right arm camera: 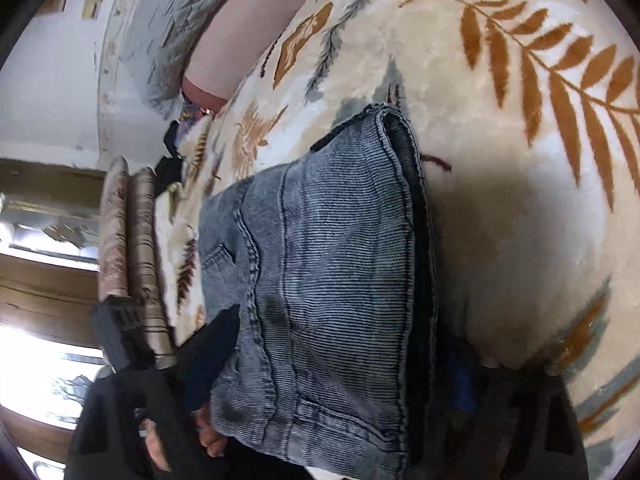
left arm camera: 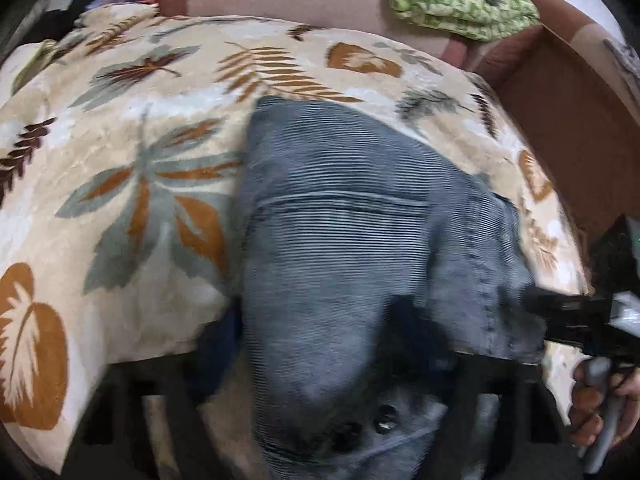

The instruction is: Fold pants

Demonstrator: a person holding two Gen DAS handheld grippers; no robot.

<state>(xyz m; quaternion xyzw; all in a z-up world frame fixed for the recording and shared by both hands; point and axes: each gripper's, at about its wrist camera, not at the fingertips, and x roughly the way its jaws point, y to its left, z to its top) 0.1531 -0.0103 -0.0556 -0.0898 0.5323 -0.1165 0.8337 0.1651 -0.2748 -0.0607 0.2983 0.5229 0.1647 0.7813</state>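
Jeans (left arm camera: 340,240) lie partly folded on the leaf-print blanket (left arm camera: 120,160), waistband end near. Denim: heavy, limp, grippy; best taken at the thick seamed edges. Left tool (left arm camera: 344,376) steeply down over near edge, right tool (right arm camera: 400,420) angled in from the right; cloth covers both sets of tips, so grasp cannot tell.

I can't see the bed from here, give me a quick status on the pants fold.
Both tools low at the near end of the jeans, grip unclear. Jeans lie already doubled on the leaf-print blanket. Green cloth sits far back, nothing in the way.
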